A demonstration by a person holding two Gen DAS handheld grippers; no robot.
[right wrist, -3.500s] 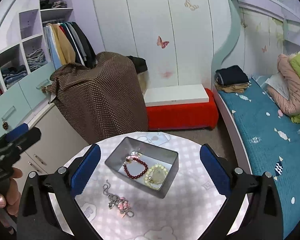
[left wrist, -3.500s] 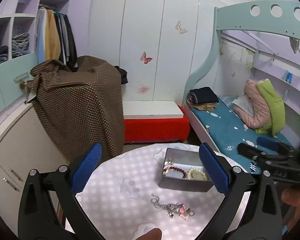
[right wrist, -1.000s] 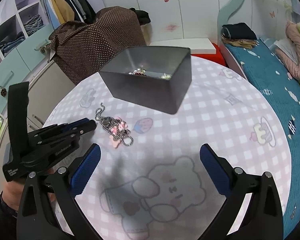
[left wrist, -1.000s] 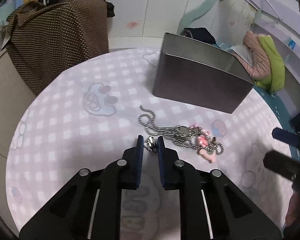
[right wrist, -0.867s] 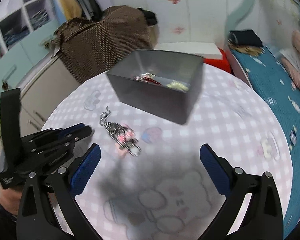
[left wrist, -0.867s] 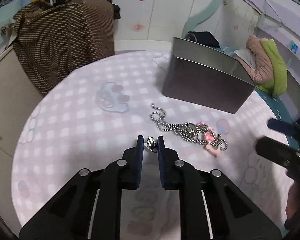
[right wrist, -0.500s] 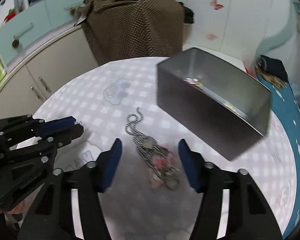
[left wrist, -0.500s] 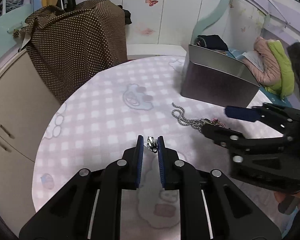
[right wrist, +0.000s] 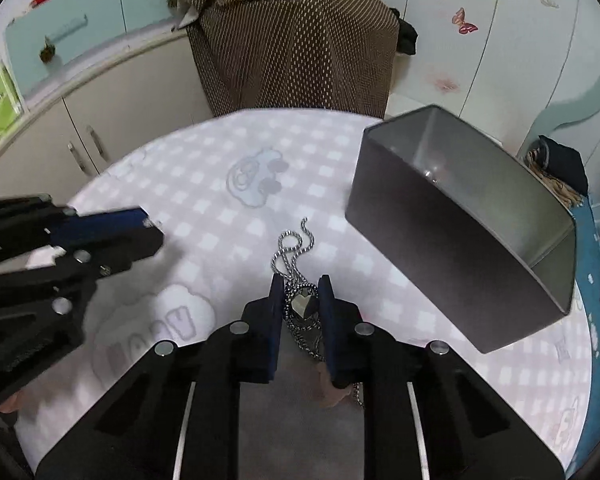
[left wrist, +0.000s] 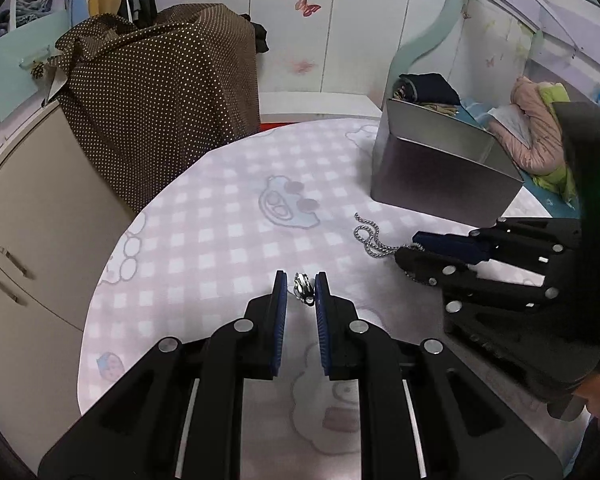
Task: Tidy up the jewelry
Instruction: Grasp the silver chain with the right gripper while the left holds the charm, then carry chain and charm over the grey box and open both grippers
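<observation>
We find the left gripper point(left wrist: 301, 285) clenched on a small silver trinket point(left wrist: 303, 287), lower centre. The right gripper point(right wrist: 300, 289), jaws just closing, grasps the chain necklace point(right wrist: 296, 258) on the surface point(right wrist: 220, 184).

Each camera rides on its own gripper and looks forward and steeply down along the two fingers, close over a round table point(left wrist: 204, 216) with a pink checked cloth (fisheye, so the room's walls and cupboards bend around the rim). The left view faces the table's far edge, with the metal tin point(left wrist: 440, 176) at about two o'clock and the right gripper point(left wrist: 410, 248) reaching in from three o'clock. The right view sits nearer the tin point(right wrist: 452, 240), which fills its two o'clock side, and sees the left gripper point(right wrist: 152, 230) at nine o'clock; both views share the tin, the chain necklace point(left wrist: 370, 242) point(right wrist: 290, 254) and the cloth's middle.
</observation>
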